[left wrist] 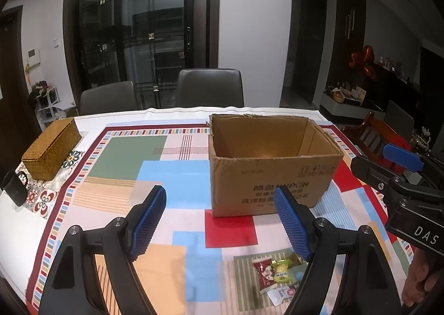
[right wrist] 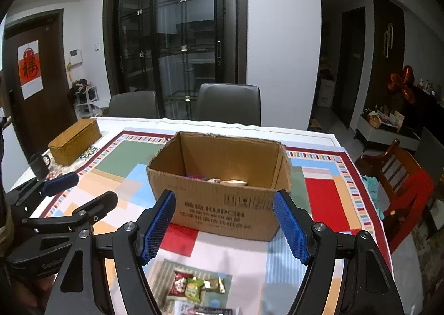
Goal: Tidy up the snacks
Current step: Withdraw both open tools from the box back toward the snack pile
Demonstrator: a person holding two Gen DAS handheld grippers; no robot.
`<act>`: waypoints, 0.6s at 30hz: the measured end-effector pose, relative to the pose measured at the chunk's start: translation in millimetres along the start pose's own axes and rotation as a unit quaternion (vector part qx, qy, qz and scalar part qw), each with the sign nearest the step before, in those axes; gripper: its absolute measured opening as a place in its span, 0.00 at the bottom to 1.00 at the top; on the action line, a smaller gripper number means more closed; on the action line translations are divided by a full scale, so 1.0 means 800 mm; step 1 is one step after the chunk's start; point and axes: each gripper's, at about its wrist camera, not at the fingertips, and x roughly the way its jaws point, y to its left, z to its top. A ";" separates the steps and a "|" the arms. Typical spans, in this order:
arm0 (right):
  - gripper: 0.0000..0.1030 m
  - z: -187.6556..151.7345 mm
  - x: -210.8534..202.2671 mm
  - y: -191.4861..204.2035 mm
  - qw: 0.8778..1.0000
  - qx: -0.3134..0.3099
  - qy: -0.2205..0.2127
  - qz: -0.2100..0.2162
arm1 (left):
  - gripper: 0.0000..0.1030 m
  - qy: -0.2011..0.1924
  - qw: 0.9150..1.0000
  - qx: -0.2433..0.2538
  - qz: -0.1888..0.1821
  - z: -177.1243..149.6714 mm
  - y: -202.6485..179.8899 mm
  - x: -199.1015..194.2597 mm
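Above snack packets (right wrist: 194,285), right gripper (right wrist: 224,227) spread, left gripper (left wrist: 220,223) spread

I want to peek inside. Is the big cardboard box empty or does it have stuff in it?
Not empty. The open-topped brown cardboard box has a few wrapped snacks on its bottom, seen in the right wrist view.

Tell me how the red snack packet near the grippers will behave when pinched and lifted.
The red snack packet looks like a thin, glossy wrapper, so it will probably crinkle and could slip between the pads. It is small and flat, likely very light. It overlaps the green packet, which may shift with it.
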 end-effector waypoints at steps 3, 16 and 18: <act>0.72 -0.007 -0.007 -0.002 1.000 0.003 0.000 -0.004 | 0.77 -0.001 1.000 0.003 -0.003 -0.005 -0.005 -0.006; 0.72 -0.041 -0.019 -0.008 1.000 0.015 0.012 -0.009 | 0.77 0.006 1.000 0.015 -0.010 -0.031 -0.018 -0.014; 0.72 -0.046 -0.020 -0.008 1.000 0.016 0.014 -0.009 | 0.77 0.008 1.000 0.014 -0.011 -0.036 -0.019 -0.014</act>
